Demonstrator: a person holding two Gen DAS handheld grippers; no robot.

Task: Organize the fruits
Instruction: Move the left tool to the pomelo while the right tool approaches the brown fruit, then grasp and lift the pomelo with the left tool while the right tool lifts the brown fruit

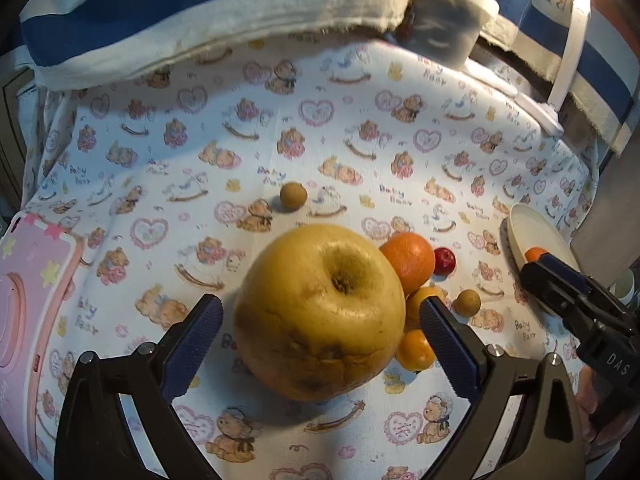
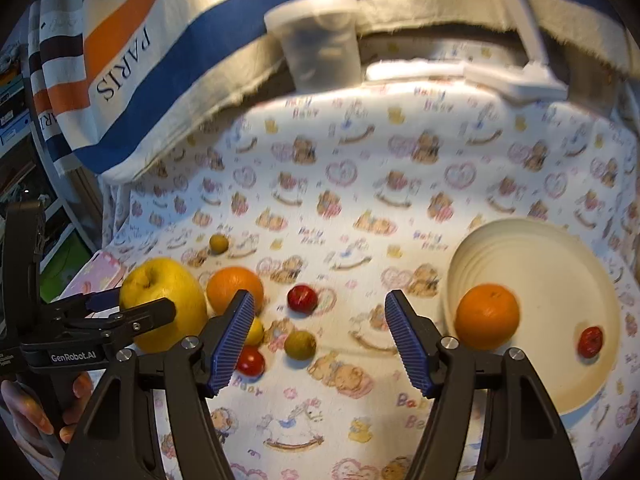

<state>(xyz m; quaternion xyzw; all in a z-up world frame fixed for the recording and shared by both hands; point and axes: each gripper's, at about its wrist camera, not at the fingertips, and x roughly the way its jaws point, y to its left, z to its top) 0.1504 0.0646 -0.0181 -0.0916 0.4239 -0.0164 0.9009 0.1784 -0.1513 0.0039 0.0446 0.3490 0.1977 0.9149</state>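
A big yellow apple [image 1: 320, 312] lies on the bear-print cloth between the fingers of my open left gripper [image 1: 320, 334], which does not touch it; it also shows in the right wrist view [image 2: 164, 304]. Beside it lie an orange [image 1: 410, 260], a small red fruit [image 1: 445, 261], small orange fruits [image 1: 416, 350] and a brown round fruit [image 1: 467, 303]. Another brown fruit [image 1: 293, 196] lies farther back. A cream plate [image 2: 560, 280] holds an orange [image 2: 487, 316] and a red fruit [image 2: 591, 341]. My right gripper [image 2: 320, 340] is open and empty, left of the plate.
A pink case [image 1: 28, 320] lies at the cloth's left edge. A striped towel [image 2: 160, 60] hangs along the back. A translucent cup [image 2: 320, 44] and a white lamp base [image 2: 516, 84] stand at the back edge.
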